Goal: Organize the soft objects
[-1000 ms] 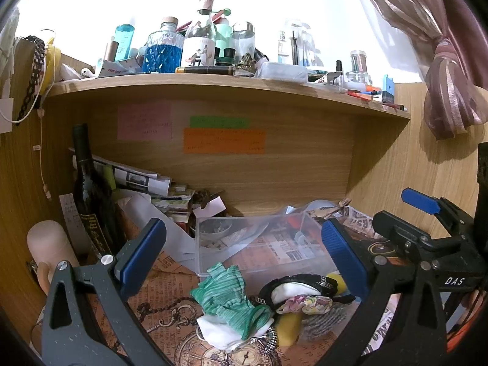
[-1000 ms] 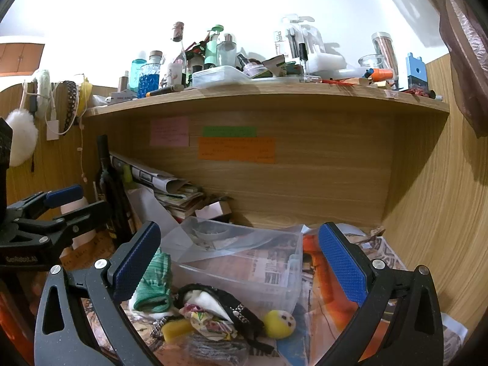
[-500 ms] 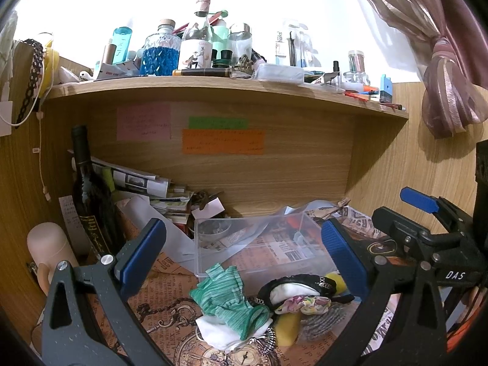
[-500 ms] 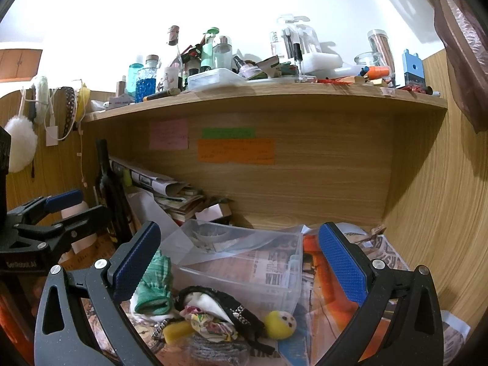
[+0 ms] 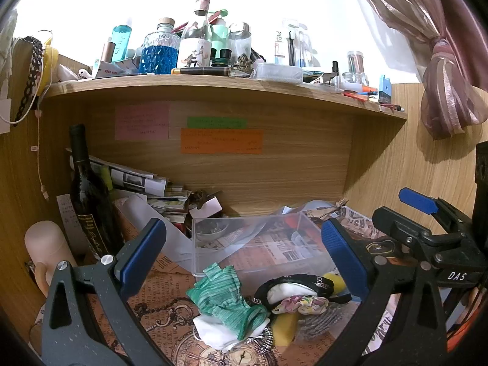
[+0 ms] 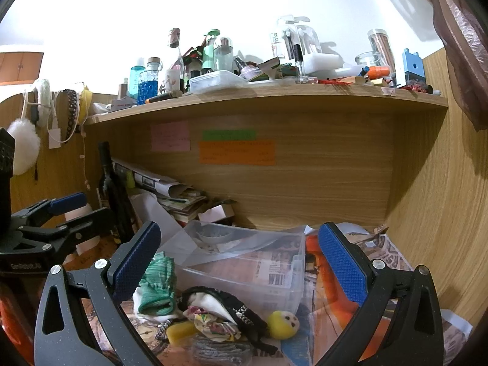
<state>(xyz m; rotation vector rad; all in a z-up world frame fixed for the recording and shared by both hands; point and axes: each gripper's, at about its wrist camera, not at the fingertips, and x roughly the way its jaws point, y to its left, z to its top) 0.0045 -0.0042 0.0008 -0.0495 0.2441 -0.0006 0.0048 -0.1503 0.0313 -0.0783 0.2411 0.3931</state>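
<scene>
A heap of soft things lies on the papered desk in front of a clear plastic box (image 5: 259, 244) (image 6: 259, 262). It holds a green striped cloth (image 5: 225, 299) (image 6: 158, 283), a white cloth (image 5: 213, 332), a black-edged white piece (image 5: 289, 289) (image 6: 219, 302), a floral scrunchie (image 5: 302, 303) (image 6: 210, 323), a yellow sponge (image 5: 283, 326) (image 6: 180, 332) and a yellow plush chick (image 6: 283, 323). My left gripper (image 5: 244, 256) is open above the heap. My right gripper (image 6: 241, 259) is open above it too. Both are empty.
A dark wine bottle (image 5: 88, 201) stands at the back left beside stacked papers (image 5: 143, 186). A pale cylinder (image 5: 45, 244) stands far left. A wooden shelf (image 5: 213, 88) crowded with bottles overhangs the desk. A wooden side wall (image 6: 442, 213) closes the right.
Both views have shifted very slightly; the grippers stay open and nothing in the heap has moved.
</scene>
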